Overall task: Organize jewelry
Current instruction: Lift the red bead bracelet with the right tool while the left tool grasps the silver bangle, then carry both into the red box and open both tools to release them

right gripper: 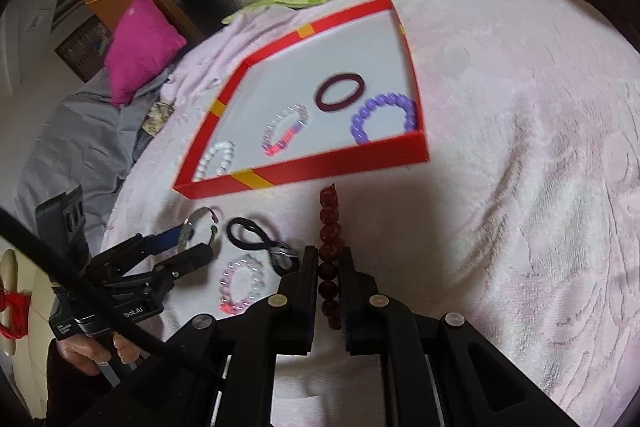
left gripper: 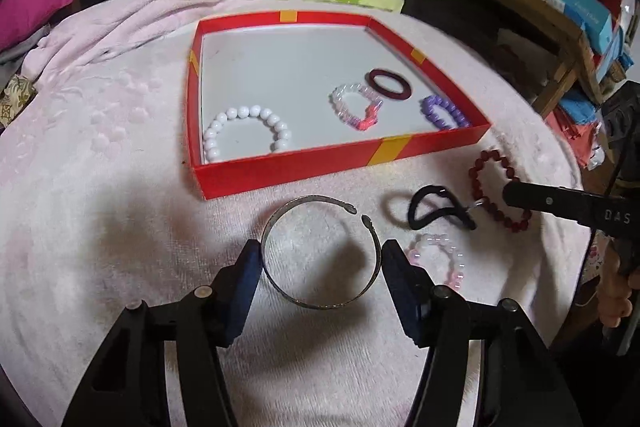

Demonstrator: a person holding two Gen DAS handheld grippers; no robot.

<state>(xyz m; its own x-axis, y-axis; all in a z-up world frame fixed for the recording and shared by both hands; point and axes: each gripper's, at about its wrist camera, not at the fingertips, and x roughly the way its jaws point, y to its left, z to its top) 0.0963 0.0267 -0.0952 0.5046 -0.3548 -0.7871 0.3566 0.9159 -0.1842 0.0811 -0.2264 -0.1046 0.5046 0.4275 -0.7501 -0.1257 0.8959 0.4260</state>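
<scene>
The left gripper straddles the open silver metal cuff bangle lying on the pale pink fleece blanket just before the near wall of the shallow red cardboard box with yellow stripes, its pads at the bangle's two sides, though whether they press it I cannot tell. The right gripper is clenched on the dark red beaded bracelet, near that box's near right corner. Inside the box lie a white beaded bracelet, a pink-and-clear beaded bracelet, a maroon ring-shaped band and a purple beaded bracelet; on the blanket, between the two grippers, rest a black elastic hair tie and a pale pink beaded bracelet.
</scene>
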